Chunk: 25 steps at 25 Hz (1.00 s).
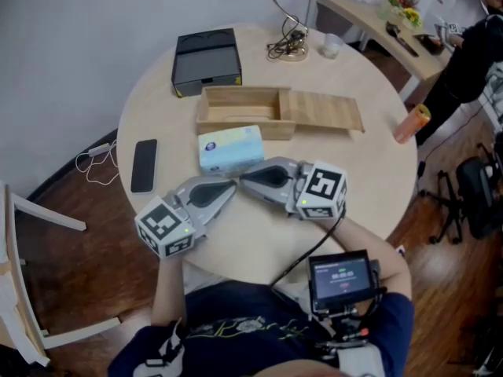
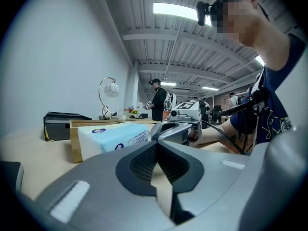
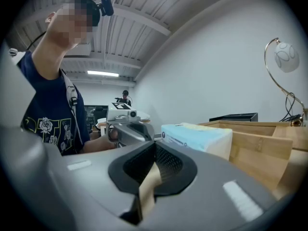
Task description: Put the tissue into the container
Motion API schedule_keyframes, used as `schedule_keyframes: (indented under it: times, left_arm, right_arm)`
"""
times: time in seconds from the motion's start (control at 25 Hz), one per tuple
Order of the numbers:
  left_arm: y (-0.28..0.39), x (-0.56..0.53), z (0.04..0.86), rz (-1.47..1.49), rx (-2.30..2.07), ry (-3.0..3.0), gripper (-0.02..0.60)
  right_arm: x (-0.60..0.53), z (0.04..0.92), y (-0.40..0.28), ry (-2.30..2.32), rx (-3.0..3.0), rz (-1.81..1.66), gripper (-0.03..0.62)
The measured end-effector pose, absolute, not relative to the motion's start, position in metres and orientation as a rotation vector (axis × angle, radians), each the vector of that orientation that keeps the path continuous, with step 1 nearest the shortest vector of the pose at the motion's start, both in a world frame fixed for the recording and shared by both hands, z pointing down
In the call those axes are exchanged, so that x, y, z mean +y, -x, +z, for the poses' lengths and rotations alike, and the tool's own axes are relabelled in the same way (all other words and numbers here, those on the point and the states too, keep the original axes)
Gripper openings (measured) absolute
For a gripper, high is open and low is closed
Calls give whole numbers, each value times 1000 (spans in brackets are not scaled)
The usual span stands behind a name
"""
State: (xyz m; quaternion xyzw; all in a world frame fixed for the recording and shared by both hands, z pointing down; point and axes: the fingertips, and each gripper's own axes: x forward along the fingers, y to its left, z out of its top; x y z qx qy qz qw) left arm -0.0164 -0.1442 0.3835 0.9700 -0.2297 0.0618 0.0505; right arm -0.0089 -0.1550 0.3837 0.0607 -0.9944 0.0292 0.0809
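left gripper [image 1: 232, 186]: jaws pressed together, empty | right gripper [image 1: 243, 181]: likewise, tips nearly meeting, likely at rest | tissue [image 1: 230, 148]: on table, just beside box [image 1: 236, 127], not yet in | lid [image 1: 326, 110]: slid aside for loading

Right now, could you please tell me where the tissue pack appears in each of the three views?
Head view: tissue pack at centre, just in front of the wooden box.
Left gripper view: left of centre.
Right gripper view: right of centre.
Shared landmark: the wooden box, next to the pack in every view.
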Motion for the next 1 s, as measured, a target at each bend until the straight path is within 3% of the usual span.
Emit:
schedule_keyframes:
  times: [1.0]
  left_arm:
    - [15, -145, 383, 188, -698, -2952, 3]
  right_arm:
    - [-146, 384, 6, -138, -2975, 89, 3]
